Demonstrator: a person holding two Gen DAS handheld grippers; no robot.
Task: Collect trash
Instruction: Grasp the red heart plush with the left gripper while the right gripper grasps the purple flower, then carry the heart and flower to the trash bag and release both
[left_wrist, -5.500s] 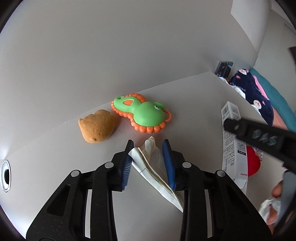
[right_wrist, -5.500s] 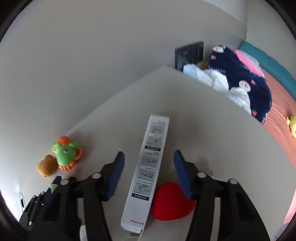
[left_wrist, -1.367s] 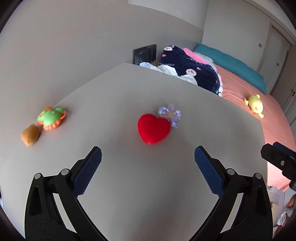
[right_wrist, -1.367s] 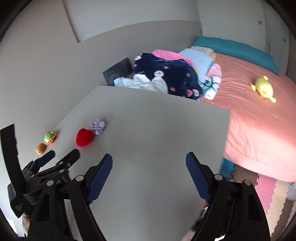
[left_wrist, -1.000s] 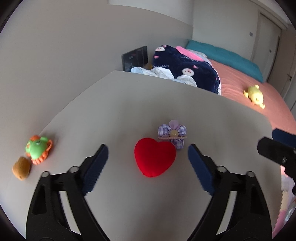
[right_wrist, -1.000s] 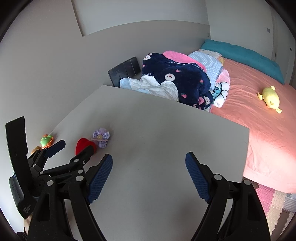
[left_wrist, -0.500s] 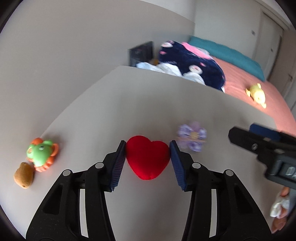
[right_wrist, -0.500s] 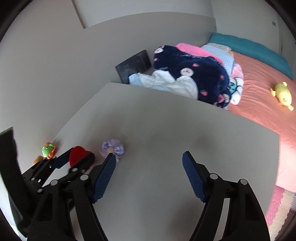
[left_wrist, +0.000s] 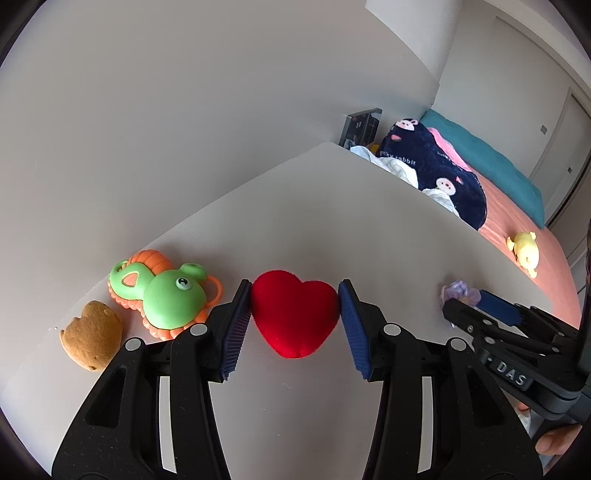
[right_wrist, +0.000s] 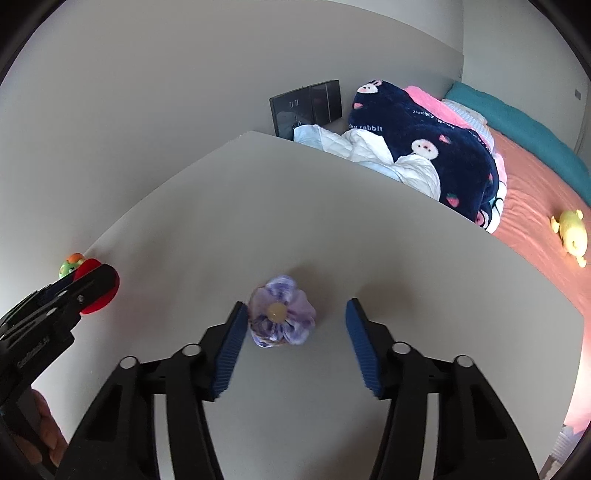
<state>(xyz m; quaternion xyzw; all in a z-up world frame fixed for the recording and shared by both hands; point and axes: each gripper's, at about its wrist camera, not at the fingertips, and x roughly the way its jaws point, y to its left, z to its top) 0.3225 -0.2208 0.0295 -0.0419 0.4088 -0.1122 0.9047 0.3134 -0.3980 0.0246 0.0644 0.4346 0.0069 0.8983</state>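
Observation:
A red plush heart (left_wrist: 295, 315) lies on the white table (left_wrist: 351, 221). My left gripper (left_wrist: 294, 328) has closed on it, with both blue pads against its sides. The heart also shows in the right wrist view (right_wrist: 96, 291), partly hidden behind the left gripper. A purple fabric flower (right_wrist: 280, 315) with a yellow centre lies on the table between the fingers of my right gripper (right_wrist: 293, 343). That gripper is open, its left pad close to the flower and its right pad well clear. The flower is partly hidden in the left wrist view (left_wrist: 460, 290).
A green and orange frog toy (left_wrist: 166, 297) and a brown cookie-shaped toy (left_wrist: 92, 334) lie left of the heart by the wall. Beyond the table's far edge are a navy blanket (right_wrist: 424, 147), white bedding, a black panel (right_wrist: 306, 105) and a bed with a yellow plush (right_wrist: 570, 229).
My left gripper has moved up to the red heart and closed its pads on it. My right gripper has moved forward so the purple flower now lies between its open fingers.

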